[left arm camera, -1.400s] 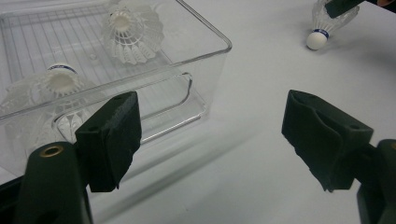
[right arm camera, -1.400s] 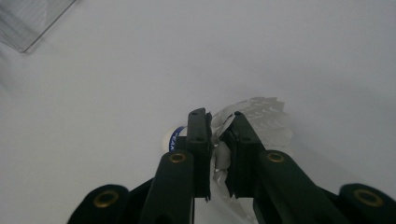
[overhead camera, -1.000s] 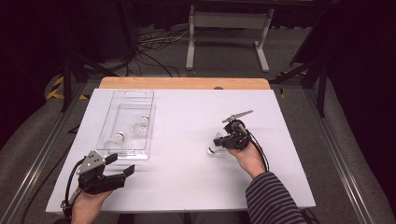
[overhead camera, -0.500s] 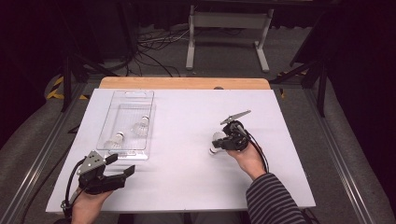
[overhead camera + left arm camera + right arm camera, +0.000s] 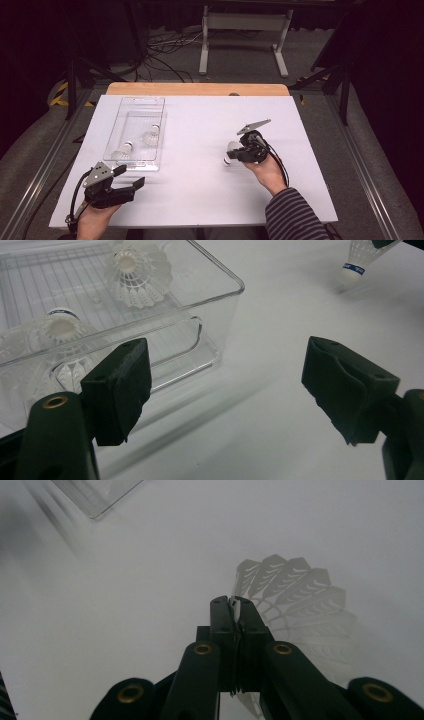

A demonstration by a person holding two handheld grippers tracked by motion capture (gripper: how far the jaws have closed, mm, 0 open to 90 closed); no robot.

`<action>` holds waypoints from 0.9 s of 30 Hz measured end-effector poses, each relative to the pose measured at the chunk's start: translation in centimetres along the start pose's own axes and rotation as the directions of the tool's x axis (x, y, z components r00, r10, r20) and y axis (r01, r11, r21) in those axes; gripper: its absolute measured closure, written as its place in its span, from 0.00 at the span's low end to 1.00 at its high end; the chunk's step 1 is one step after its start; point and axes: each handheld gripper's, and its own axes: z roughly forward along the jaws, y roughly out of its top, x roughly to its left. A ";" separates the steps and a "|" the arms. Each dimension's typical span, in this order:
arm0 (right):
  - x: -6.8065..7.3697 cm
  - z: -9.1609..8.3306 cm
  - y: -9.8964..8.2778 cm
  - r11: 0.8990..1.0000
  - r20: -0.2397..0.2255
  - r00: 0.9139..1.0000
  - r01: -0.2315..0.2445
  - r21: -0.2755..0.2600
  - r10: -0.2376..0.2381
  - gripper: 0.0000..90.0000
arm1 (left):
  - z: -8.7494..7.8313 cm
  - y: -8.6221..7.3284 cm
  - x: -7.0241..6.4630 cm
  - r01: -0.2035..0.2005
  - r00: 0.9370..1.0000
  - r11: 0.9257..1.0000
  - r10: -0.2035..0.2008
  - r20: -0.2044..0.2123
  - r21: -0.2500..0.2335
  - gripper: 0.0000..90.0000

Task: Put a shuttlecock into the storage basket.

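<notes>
My right gripper (image 5: 239, 153) is shut on the feather skirt of a white shuttlecock (image 5: 231, 154) right of the table's middle. In the right gripper view the jaws pinch one edge of the skirt (image 5: 300, 607) at the tips of the right gripper (image 5: 234, 605). From the left gripper view this shuttlecock (image 5: 357, 260) hangs cork down, close over the white tabletop. A clear plastic tray (image 5: 141, 100) at the back left holds two more shuttlecocks (image 5: 151, 135) (image 5: 122, 151). My left gripper (image 5: 131, 176) stands open and empty just in front of the tray.
The tray's near corner (image 5: 220, 300) lies close ahead of the left gripper (image 5: 225, 385), with both shuttlecocks (image 5: 134, 272) (image 5: 60, 330) behind its wall. A bare wooden strip (image 5: 200, 89) runs along the table's far edge. The tray's corner (image 5: 95, 495) is far from the right gripper.
The right gripper has shifted only slightly with the shuttlecock still pinched in it. The left gripper has stayed where it was.
</notes>
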 end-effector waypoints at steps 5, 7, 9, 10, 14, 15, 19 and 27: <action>0.3 -0.1 0.0 1.000 -0.013 1.000 0.002 -0.001 -0.002 0.99 | 0.0 0.0 0.0 -0.001 1.000 1.000 0.001 0.006 0.002 0.23; 0.5 -0.1 0.0 1.000 -0.021 1.000 0.008 -0.006 -0.008 0.99 | 0.0 0.0 0.0 -0.002 1.000 1.000 0.002 0.006 0.001 0.23; 0.7 -0.2 0.1 1.000 -0.026 1.000 0.013 -0.007 -0.013 0.99 | 0.0 0.0 0.0 0.000 1.000 1.000 0.000 0.003 -0.001 0.23; 0.8 -0.2 0.1 1.000 -0.029 0.999 0.014 -0.006 -0.015 0.99 | 0.0 0.0 0.0 0.001 1.000 1.000 -0.001 0.003 -0.001 0.23; 1.2 -0.3 0.3 1.000 -0.041 0.999 0.026 -0.013 -0.026 0.99 | 0.0 0.0 0.0 -0.002 1.000 1.000 0.002 0.006 0.007 0.23; 1.3 -0.3 0.3 0.999 -0.044 0.999 0.029 -0.016 -0.030 0.99 | 0.0 0.0 0.0 -0.001 1.000 1.000 0.001 0.008 0.005 0.23; 1.7 -0.4 0.4 0.999 -0.055 0.998 0.036 -0.023 -0.037 0.99 | 0.0 0.0 0.0 -0.002 1.000 1.000 0.002 0.006 0.005 0.23; 2.4 -0.4 0.6 0.998 -0.072 0.996 0.050 -0.030 -0.052 0.99 | 0.1 0.0 0.0 -0.004 1.000 1.000 0.004 0.008 0.007 0.23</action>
